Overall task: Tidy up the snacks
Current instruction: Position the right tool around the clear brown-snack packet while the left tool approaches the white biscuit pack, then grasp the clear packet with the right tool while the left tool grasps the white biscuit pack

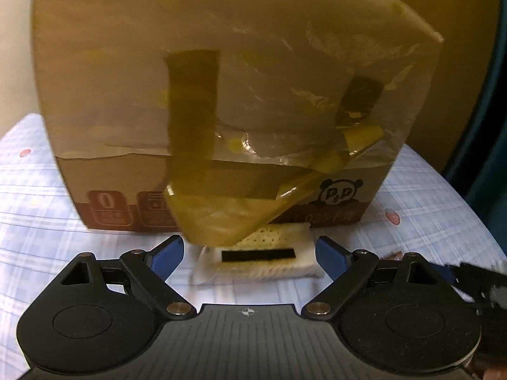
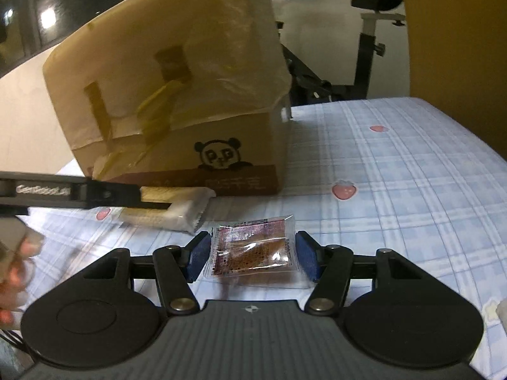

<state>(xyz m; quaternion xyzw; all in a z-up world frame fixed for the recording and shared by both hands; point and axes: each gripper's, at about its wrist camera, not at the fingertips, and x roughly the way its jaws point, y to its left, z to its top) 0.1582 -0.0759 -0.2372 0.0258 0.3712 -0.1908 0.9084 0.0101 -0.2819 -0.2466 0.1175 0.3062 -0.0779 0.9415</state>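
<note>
While your right gripper [image 2: 253,255] clamps the clear brown snack packet [image 2: 253,251] off the checked cloth [image 2: 396,171], your left gripper [image 1: 248,251] gapes around the white cracker packet [image 1: 259,259] before the cardboard box [image 1: 221,95]; neither looks boxed yet.

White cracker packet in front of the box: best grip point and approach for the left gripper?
Take the white cracker packet across its short ends, coming down from the near side, away from the cardboard box. It lies flat on the checked cloth, and the open left gripper already straddles both ends. The hanging tape flap covers its far edge.
</note>
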